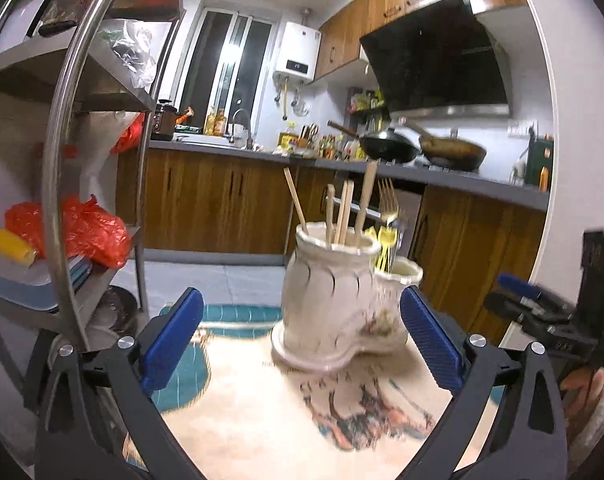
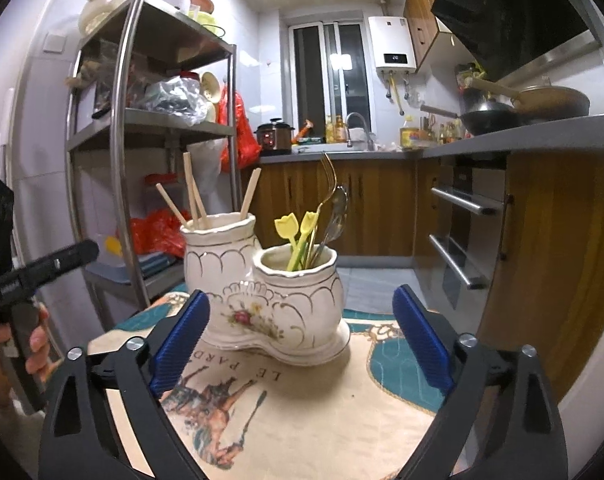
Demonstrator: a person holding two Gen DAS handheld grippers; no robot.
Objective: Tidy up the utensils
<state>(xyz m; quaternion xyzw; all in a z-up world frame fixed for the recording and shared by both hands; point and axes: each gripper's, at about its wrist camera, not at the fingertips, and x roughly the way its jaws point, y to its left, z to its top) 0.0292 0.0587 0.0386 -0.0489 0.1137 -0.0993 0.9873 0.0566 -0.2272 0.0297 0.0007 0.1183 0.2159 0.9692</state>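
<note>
Mat reads "LE PARD" — heater "20" | both tools empty

The double holder stands on the desk. In the right wrist view, chopsticks occupy its left compartment; fork, spoons its right. Shelf rack behind-left.

Left gripper and right gripper both hold their fingers spread wide, empty.

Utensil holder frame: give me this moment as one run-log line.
left tool: open, empty | right tool: open, empty | utensil holder: upright on mat | chopsticks: taller pot | fork, spoons: shorter pot
</note>
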